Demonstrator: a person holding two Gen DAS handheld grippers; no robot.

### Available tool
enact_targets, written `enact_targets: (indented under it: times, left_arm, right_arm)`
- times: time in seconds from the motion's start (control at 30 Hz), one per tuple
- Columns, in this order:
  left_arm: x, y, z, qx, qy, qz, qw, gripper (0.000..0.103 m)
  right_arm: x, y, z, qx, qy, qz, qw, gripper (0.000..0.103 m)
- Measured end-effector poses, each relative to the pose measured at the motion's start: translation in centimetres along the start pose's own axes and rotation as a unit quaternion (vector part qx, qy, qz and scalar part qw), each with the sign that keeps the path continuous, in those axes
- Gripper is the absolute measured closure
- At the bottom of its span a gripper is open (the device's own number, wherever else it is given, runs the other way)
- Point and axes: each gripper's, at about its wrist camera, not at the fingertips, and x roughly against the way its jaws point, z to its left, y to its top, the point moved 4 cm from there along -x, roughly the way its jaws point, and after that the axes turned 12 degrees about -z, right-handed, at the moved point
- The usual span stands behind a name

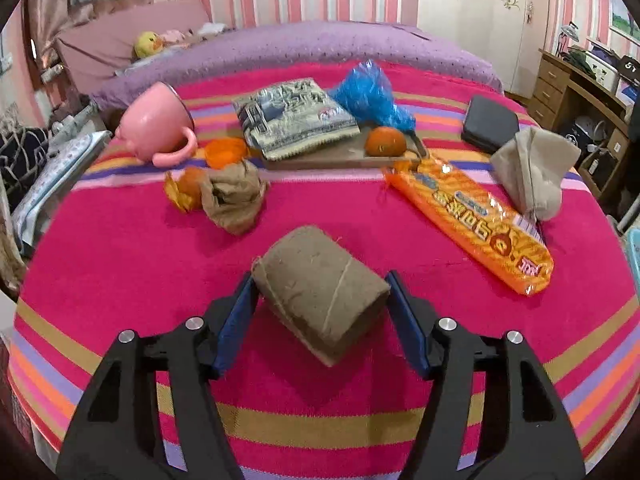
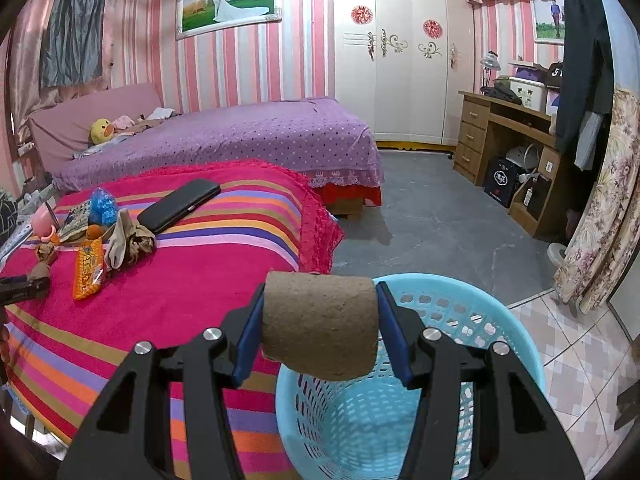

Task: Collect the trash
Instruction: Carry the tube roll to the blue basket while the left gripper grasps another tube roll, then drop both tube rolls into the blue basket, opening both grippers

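The left claw (image 1: 322,300) has its blue pads (image 1: 240,320) set against both sides of a brown cardboard roll (image 1: 320,292) that lies on the striped tabletop (image 1: 120,260). The right claw (image 2: 320,326) is clamped on a second cardboard tube (image 2: 320,324), holding it in the air above the rim of the light blue plastic basket (image 2: 500,320) beside the tabletop. Farther back on the cloth lie an orange snack wrapper (image 1: 472,220), a crumpled brown paper (image 1: 232,196), orange peel (image 1: 184,192) and a blue plastic bag (image 1: 372,96) near a pink mug (image 1: 156,124).
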Motion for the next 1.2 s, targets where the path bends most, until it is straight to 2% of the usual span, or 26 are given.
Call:
enact_targets:
  times: [0.07,0.13,0.27,0.37,0.47,0.73,0.93,1.03,1.1,1.2]
  left_arm:
    - [0.5,0.4,-0.8,-0.02,0.001,-0.011,0.9997,0.046]
    - [1.7,0.9,-2.1,-0.019,-0.016,-0.022,0.9995,0.046]
    - [4.9,2.8,-7.1,-0.063,-0.041,-0.081,0.9939,0.045]
    - [7.3,4.2,-12.7,-0.064,-0.092,-0.119,0.9865,0.045]
    - [8.4,4.4,-18.1,-0.067,-0.132,-0.137,0.9795,0.044]
    - [8.4,2.4,-32.3,-0.103,-0.215,-0.123,0.9635,0.042]
    - [8.1,0.2,-40.6,-0.144,-0.254,-0.111,0.95,0.04]
    - [7.8,-0.5,-42.7,-0.153,-0.264,-0.101,0.9469,0.035]
    - [7.3,-0.6,-43.5,-0.155,-0.269,-0.093,0.946,0.021]
    - [6.8,0.0,-43.4,-0.154,-0.259,-0.098,0.9485,0.012]
  right_arm:
    - [0.0,0.0,-0.2,-0.002,-0.001,0.001,1.0,0.05]
    - [0.0,0.0,-0.9,-0.001,-0.011,0.0,1.0,0.05]
    - [0.0,0.1,-2.8,0.002,-0.032,0.0,0.999,0.05]
    - [0.0,0.0,-4.6,0.009,-0.051,0.009,0.999,0.05]
    - [0.0,-0.4,-6.6,0.015,-0.068,0.022,0.997,0.05]
    - [0.5,-1.8,-12.6,-0.004,-0.118,0.038,0.992,0.05]
    - [1.1,-2.4,-14.9,-0.026,-0.137,0.029,0.99,0.05]
    - [1.1,-2.6,-15.7,-0.036,-0.143,0.028,0.989,0.05]
    - [1.2,-2.7,-15.9,-0.037,-0.146,0.027,0.988,0.05]
    - [1.2,-2.8,-15.8,-0.035,-0.148,0.026,0.988,0.05]
